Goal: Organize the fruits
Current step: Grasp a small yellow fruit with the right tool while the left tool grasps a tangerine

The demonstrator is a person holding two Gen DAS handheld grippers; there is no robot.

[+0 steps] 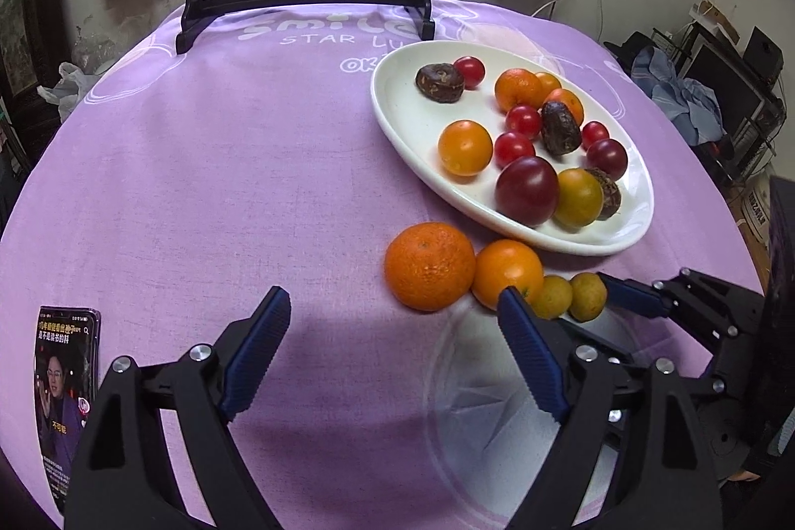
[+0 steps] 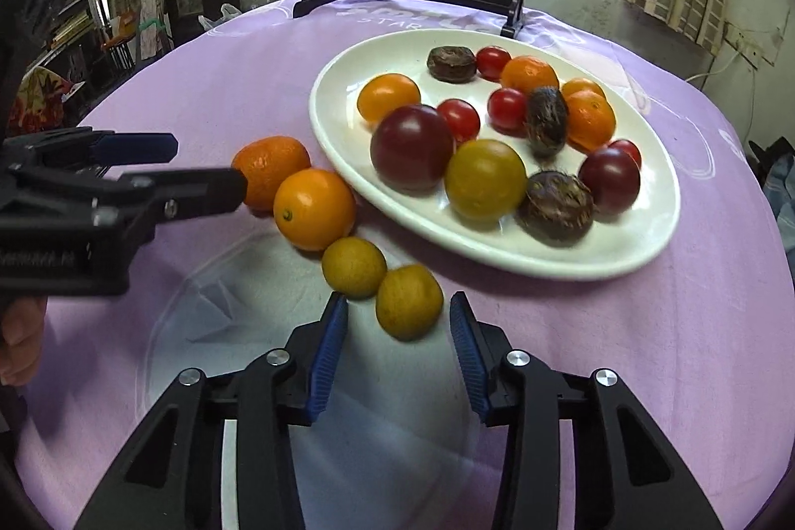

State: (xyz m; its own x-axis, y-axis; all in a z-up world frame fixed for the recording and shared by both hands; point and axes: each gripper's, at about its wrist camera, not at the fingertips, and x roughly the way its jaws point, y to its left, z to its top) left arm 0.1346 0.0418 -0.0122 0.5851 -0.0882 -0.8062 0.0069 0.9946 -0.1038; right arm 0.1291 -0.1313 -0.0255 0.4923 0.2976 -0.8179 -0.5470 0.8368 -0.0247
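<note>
while most fruit already sat on the white plate [image 2: 661,242], four pieces lay in a row on the cloth beside it – the right gripper [image 2: 397,321] spread around the end kumquat [image 2: 409,301], the left gripper [image 1: 392,331] spread, empty

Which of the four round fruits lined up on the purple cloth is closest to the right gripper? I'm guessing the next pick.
The small yellow-green fruit ending the row, right before the open right gripper; the other three sit farther away.
</note>
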